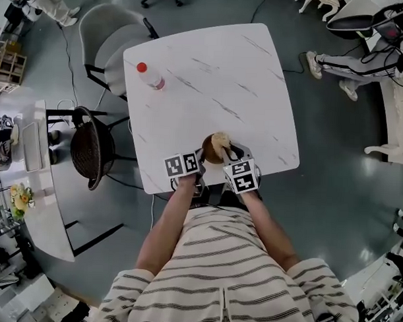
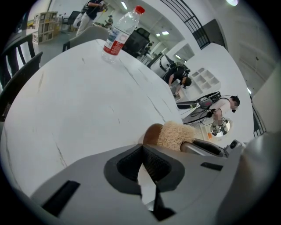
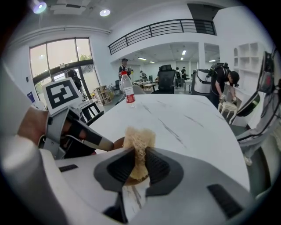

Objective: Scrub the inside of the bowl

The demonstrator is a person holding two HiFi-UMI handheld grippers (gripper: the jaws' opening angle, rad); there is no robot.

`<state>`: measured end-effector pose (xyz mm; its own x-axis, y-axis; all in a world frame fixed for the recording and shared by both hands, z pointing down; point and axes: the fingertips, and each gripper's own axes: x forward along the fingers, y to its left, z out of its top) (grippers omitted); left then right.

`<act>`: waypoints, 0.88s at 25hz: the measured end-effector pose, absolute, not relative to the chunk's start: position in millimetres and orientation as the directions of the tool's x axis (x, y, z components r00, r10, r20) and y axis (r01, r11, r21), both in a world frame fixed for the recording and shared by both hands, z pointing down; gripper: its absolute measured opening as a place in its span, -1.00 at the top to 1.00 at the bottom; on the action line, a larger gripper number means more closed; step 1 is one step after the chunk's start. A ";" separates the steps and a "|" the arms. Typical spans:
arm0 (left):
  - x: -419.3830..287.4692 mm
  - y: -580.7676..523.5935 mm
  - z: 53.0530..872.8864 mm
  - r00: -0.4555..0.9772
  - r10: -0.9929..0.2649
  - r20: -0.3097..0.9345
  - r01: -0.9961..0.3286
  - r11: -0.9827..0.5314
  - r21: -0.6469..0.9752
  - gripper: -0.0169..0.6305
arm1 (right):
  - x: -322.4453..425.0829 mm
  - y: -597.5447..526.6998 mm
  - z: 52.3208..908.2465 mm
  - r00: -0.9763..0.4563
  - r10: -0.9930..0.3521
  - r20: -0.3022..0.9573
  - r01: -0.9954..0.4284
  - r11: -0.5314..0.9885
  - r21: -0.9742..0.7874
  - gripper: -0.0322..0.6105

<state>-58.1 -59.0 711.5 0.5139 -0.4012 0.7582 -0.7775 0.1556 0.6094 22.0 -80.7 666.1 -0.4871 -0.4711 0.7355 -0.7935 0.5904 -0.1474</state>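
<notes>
The brown bowl [image 1: 210, 153] sits near the front edge of the white tabletop [image 1: 211, 78]. The left gripper [image 2: 141, 149] is clenched at its tips on the bowl's rim. The right gripper [image 3: 137, 154] grasps a tan fibrous scrubber [image 3: 139, 139] over the bowl. A water bottle [image 1: 150, 76] stands well apart.

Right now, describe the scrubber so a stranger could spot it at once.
On the white marble table, a small brown bowl sits at the near edge. The scrubber is the pale, fibrous wad over it, pinched by the right gripper; nothing else there is fuzzy.
</notes>
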 end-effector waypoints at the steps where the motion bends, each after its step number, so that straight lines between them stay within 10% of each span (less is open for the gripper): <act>1: -57.4 -57.8 711.4 0.516 -0.400 0.757 -0.775 0.159 0.612 0.93 | 22.3 -81.5 668.5 -0.485 -0.468 0.739 -0.793 0.592 -0.146 0.65; 22: -53.6 -55.6 711.2 0.517 -0.407 0.753 -0.770 0.162 0.617 0.92 | -5.5 -79.3 676.5 -0.528 -0.432 0.731 -0.747 0.645 -0.159 0.65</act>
<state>-53.6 -55.6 711.2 0.5170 -0.4074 0.7528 -0.7702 0.1624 0.6168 -5.5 -79.3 676.5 -0.5281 -0.4316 0.7313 -0.7472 0.6454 -0.1586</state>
